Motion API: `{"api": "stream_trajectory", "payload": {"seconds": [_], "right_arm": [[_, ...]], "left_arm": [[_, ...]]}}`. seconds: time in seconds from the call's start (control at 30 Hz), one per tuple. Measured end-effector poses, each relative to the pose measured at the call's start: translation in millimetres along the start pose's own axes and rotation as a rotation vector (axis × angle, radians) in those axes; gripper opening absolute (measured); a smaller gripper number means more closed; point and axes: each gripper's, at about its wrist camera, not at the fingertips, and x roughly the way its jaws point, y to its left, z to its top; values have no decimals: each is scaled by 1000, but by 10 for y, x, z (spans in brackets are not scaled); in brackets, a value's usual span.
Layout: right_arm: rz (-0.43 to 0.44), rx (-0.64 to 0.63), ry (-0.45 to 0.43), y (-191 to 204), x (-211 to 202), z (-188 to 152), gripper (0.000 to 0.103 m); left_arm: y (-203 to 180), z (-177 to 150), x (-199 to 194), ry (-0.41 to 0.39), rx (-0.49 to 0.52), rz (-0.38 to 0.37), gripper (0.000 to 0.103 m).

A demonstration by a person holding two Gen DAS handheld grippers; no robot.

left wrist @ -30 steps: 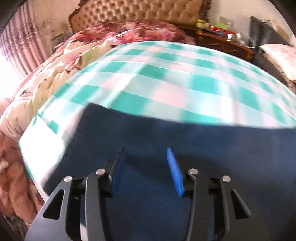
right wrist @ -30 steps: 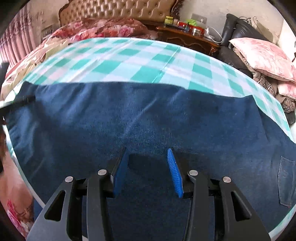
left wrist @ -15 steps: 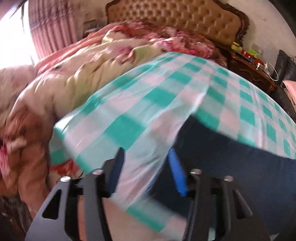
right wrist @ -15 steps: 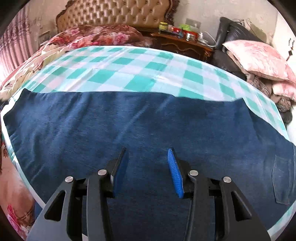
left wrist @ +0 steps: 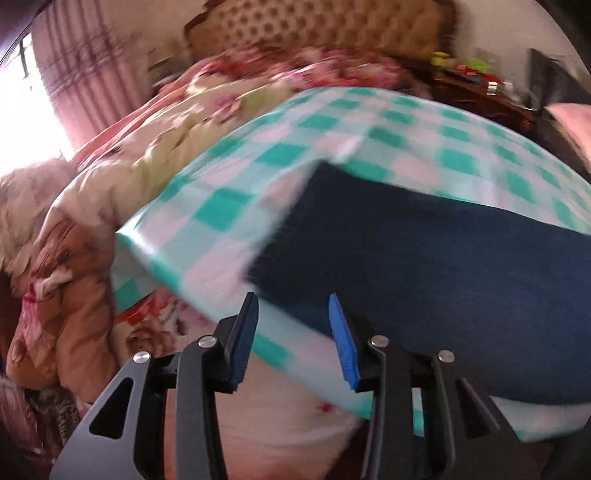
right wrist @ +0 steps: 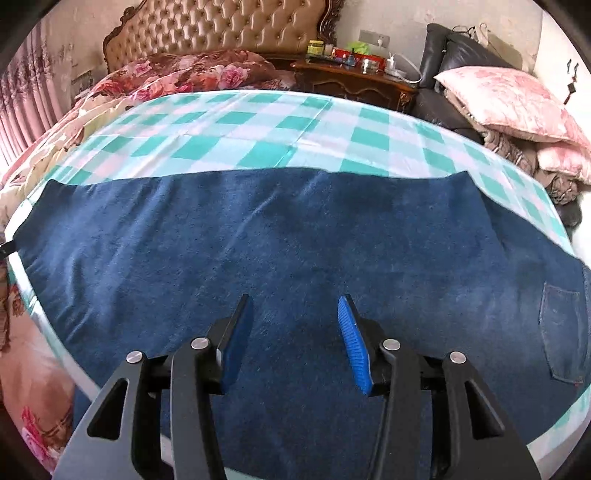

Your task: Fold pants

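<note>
Both grippers are seen with jaws spread wide and nothing held between the blue pads; the left gripper (left wrist: 291, 306) is poised over the near corner of the pants' leg end, where the hem meets the sheet, while the right gripper (right wrist: 295, 306) is held above the middle of the pants, with denim under both fingers; whether either touches the cloth cannot be told.

Dark blue pants (right wrist: 295, 240) are laid flat across the bed, lengthwise from side to side; the leg end (left wrist: 288, 229) is seen at the left, short of the sheet's corner, and a back pocket (right wrist: 561, 328) is shown at the far right, near the bed's edge; faint creases are visible in the cloth, and the far edge is drawn as a nearly straight line across the sheet.

A teal and white checked sheet (right wrist: 236, 129) is spread under the pants; its left corner (left wrist: 136, 243) is seen hanging over a floral quilt (left wrist: 155, 140); the left view is blurred throughout.

Beyond the sheet a tufted headboard (right wrist: 221, 29) is set against the wall; a dark wooden nightstand (right wrist: 354, 81) with small bottles and a cable is placed beside it; pink pillows (right wrist: 517, 99) are piled at the right, and pink curtains (left wrist: 85, 74) are hung at the left.
</note>
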Motion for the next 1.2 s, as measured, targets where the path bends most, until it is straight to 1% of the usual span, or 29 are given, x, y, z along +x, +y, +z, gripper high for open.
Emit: {"api": "stream_trajectory", "payload": {"seconds": [0.07, 0.13, 0.27, 0.37, 0.5, 0.57, 0.63, 0.7, 0.8, 0.9, 0.93, 1.03, 1.07, 1.1, 1.13, 1.17, 1.2], "right_arm": [[1, -4, 6, -2, -6, -37, 46], [-5, -13, 11, 1, -15, -73, 46], [-18, -13, 11, -46, -40, -123, 46], [-26, -5, 14, -105, -48, -151, 46], [-47, 16, 42, -232, -4, -222, 46], [-49, 6, 38, -257, -15, -254, 46], [-64, -6, 36, -270, -36, -286, 46], [-60, -1, 38, -299, -49, -307, 47], [-60, -3, 42, -326, -70, -333, 47], [-70, -32, 41, -312, -90, -362, 47], [-78, -47, 39, -301, -100, -372, 47], [-125, -108, 42, -235, -126, -389, 47], [-136, -124, 42, -217, -135, -402, 46], [-153, -148, 43, -192, -146, -413, 46], [-163, -163, 44, -178, -152, -420, 45], [-162, -167, 46, -174, -155, -421, 38], [-151, -160, 53, -180, -159, -417, 32]], "left_arm": [[-218, -52, -83, 2, 27, -48, 41], [-406, -95, -157, 2, 55, -60, 41], [-670, -179, -280, 6, 78, -82, 41], [-808, -221, -346, 6, 93, -102, 41], [-1052, -277, -392, 13, 133, -134, 42], [-1171, -306, -416, 15, 151, -150, 42], [-1241, -314, -434, 13, 161, -156, 42], [-1309, -327, -452, 15, 169, -165, 43], [-1377, -339, -465, 15, 186, -170, 48], [-1339, -338, -445, 21, 176, -178, 48], [-1279, -329, -436, 20, 162, -183, 48], [-766, -232, -340, 35, -8, -234, 48], [-428, -208, -247, 55, -128, -275, 47], [-194, -204, -175, 67, -206, -310, 41], [107, -209, -70, 86, -305, -352, 38], [248, -219, -21, 94, -345, -358, 36], [479, -230, 48, 97, -391, -344, 36]]}}
